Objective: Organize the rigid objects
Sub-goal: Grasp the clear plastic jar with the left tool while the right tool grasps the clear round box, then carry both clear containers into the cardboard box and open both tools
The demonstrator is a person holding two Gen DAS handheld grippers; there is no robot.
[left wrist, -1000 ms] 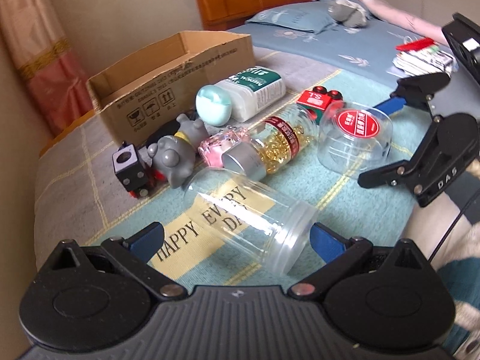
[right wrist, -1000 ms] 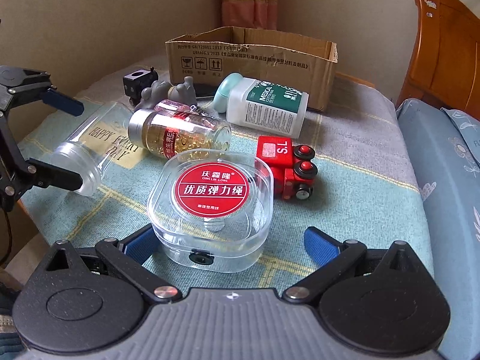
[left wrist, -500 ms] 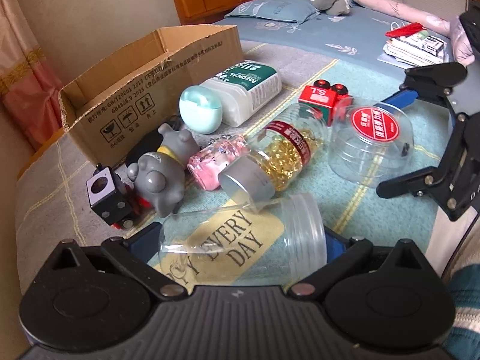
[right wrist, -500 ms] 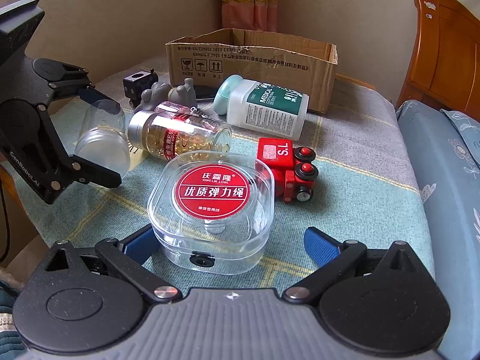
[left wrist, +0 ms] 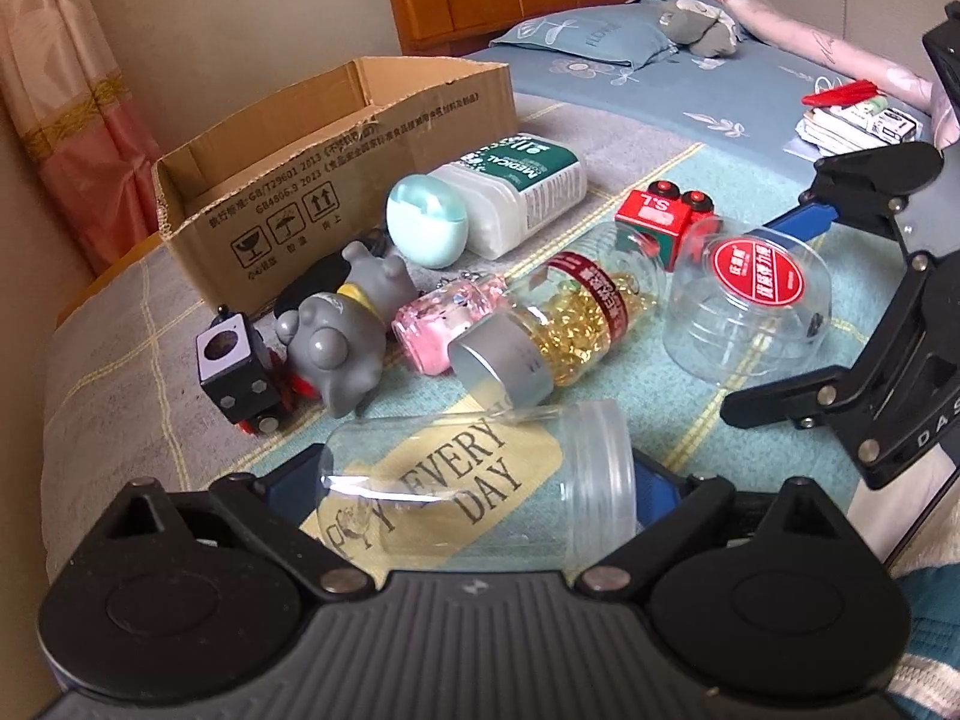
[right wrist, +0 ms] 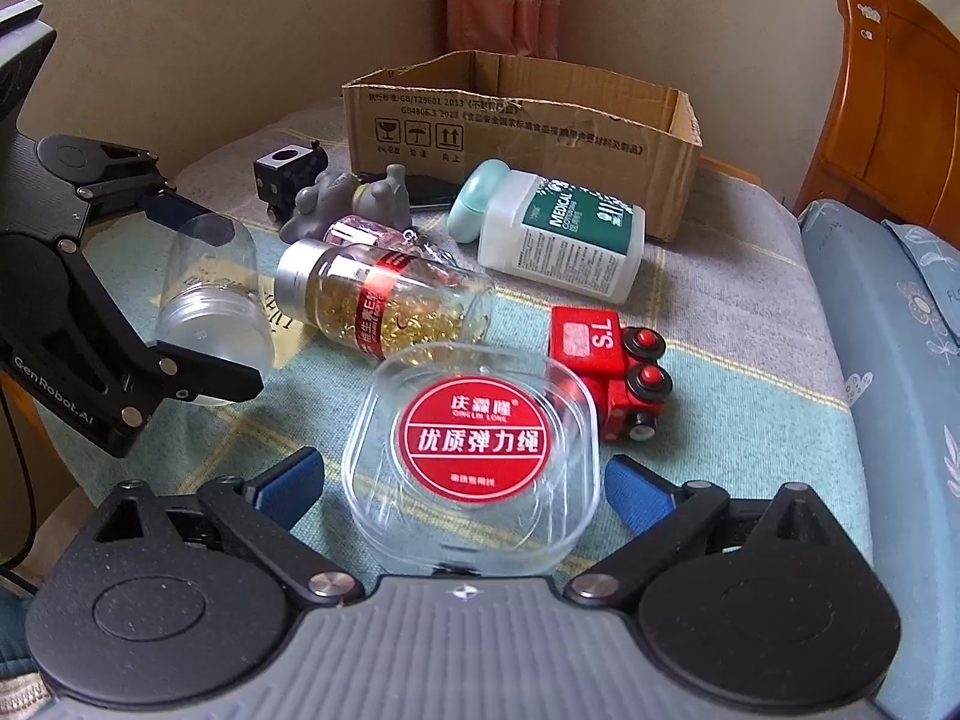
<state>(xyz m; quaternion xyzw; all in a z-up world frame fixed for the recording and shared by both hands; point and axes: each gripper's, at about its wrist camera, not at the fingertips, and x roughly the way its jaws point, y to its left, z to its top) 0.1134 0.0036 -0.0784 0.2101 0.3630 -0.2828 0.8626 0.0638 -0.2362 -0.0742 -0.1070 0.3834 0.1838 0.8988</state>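
My left gripper [left wrist: 477, 489] has just been closing; its fingers bracket the clear jar [left wrist: 480, 483] lying on the blanket [right wrist: 738, 324]. My right gripper's [right wrist: 462, 483] fingers are spread around the clear round box [right wrist: 471, 456].

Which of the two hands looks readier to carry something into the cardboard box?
Probably the left gripper: its jaws, just closing, straddle the clear jar. The right gripper stands open around the red-labelled case.

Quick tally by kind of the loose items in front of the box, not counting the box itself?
Bottles and jars: 3: clear jar, capsule bottle, white medical bottle
Toy vehicles: 2: red train, black block car
Cases: 2: clear round case, mint case
Grey animal toy: 1
Pink trinket: 1
Total: 9
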